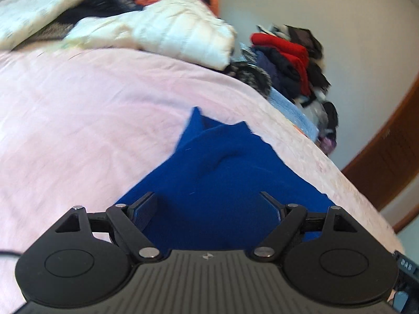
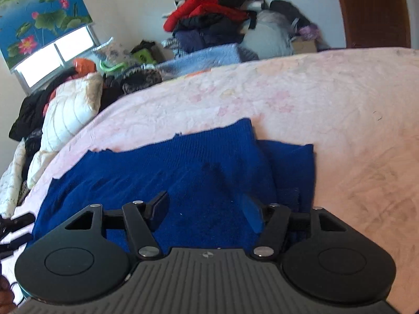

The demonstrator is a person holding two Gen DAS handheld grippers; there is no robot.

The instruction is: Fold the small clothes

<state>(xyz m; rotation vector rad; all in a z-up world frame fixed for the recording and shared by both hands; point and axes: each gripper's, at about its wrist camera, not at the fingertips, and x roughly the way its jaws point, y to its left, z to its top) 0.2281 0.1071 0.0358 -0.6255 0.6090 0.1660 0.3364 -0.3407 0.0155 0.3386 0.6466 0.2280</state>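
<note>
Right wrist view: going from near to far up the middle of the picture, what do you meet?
Right tool, jaws open → blue knit garment → pink bedspread → light blue blanket → pile of clothes with a red jacket against the wall.

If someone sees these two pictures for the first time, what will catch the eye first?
First, the deep blue knitted garment spread on the pale pink bed cover, just ahead of both open grippers. Next, the heap of clothes with a bright red piece against the far wall, and the lotus-flower blind over the window at upper left in the right wrist view.
</note>
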